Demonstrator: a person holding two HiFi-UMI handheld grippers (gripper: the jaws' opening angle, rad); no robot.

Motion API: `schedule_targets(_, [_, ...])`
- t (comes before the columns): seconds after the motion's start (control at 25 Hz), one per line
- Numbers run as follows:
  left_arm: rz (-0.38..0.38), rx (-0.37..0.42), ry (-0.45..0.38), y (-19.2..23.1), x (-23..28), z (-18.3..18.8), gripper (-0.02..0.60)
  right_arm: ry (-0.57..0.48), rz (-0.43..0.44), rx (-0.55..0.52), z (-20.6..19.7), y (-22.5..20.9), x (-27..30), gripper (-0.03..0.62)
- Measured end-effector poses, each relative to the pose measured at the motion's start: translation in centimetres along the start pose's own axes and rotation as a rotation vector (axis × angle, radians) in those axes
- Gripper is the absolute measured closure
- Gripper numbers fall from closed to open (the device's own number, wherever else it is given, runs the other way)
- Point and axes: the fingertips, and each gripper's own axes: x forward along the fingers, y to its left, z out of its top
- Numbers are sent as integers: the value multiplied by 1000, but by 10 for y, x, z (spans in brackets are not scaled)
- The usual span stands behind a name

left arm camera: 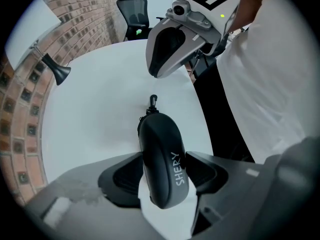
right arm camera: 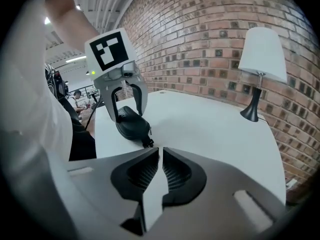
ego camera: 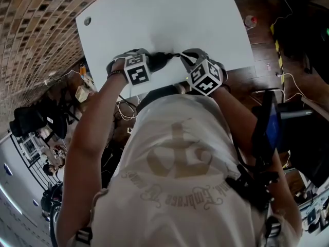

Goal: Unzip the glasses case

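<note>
A black zipped glasses case [left arm camera: 161, 159] lies on the white table [ego camera: 169, 19], near its front edge. My left gripper [left arm camera: 162, 175] points down over the case, its pads pressed on both long sides. From the case's far end a small zip pull [left arm camera: 153, 101] sticks out, free. My right gripper [right arm camera: 159, 151] is shut with nothing between its pads. Its tips hover just short of the zip pull [right arm camera: 148, 143], with the case [right arm camera: 131, 124] beyond, straddled by the left gripper [right arm camera: 127, 109]. In the head view both grippers meet over the case [ego camera: 158, 60].
A lamp [right arm camera: 260, 59] with a white shade and black foot stands at the table's far side, against a brick wall. A black office chair [left arm camera: 134, 9] is past the table's end. The person's body stands close to the table's near edge [left arm camera: 200, 119].
</note>
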Motion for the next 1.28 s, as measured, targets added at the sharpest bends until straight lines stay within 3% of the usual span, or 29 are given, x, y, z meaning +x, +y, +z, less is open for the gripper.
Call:
schedule_targets(0.28, [-7,-6,-20,1,3,1,279,5,-23,27,-9,1,-6,562])
schedule_targets(0.6, [89,-36,-110,3,-14,1,276,25,-86,78,-25,-7,-22,562])
schedule_targets(0.76, [165,-126,-229,-1,-29,-1,301,35,-100,59,-23,2,-26,562])
schedule_targets(0.96, [275,-295,-441,-23,-56,-3,365,29,-109,42,-15,25,-33,565])
schedule_targets(1.28, [343,-513,-748,-96,-67,-24,427,-8,-84,22,2,78,-44,576])
